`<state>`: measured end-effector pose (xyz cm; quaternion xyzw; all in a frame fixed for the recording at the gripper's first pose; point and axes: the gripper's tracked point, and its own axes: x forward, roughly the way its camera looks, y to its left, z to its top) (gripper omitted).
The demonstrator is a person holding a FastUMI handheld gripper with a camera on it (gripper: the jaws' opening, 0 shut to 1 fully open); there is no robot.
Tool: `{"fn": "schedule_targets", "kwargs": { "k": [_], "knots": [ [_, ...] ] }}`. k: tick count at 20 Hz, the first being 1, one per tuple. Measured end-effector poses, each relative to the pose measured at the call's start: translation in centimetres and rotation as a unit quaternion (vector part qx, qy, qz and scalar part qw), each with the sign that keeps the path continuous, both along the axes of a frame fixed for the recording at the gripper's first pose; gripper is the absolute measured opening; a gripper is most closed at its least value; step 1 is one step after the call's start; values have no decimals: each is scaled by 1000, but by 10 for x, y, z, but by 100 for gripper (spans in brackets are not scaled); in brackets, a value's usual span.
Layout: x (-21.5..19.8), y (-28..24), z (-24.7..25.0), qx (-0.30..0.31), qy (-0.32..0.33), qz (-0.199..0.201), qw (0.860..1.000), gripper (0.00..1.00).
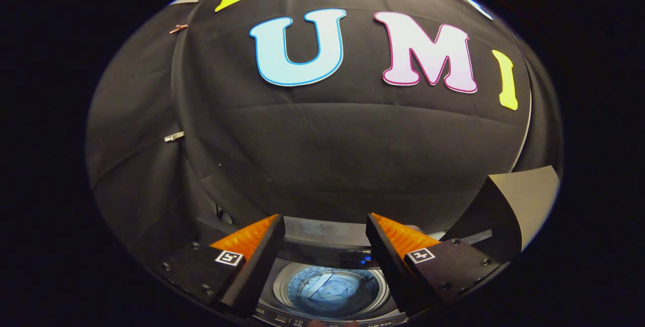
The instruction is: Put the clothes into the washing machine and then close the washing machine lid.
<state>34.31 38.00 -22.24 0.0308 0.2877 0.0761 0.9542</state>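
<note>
The gripper (325, 223) has its two fingers wide apart, and they hold nothing. Down between the fingers is the small grey top-loading washing machine (327, 312), and its round tub is open, with the crumpled light blue clothes (326, 286) lying inside. Past the machine hangs the black cloth wall (327, 140), and a dark raised flap with a tan inside (514, 206) stands just beyond the right finger.
</note>
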Motion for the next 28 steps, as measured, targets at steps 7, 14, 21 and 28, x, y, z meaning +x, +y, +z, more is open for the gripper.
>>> {"fn": "schedule_targets", "kwargs": {
  "k": [7, 14, 21, 28],
  "knots": [
    [-38, 2, -34, -23, 44, 22, 999, 100],
    [-87, 16, -98, -36, 96, 51, 993, 100],
    [-93, 7, -54, -7, 45, 34, 998, 100],
    [-84, -34, 35, 12, -52, 9, 999, 100]
  ]
}}
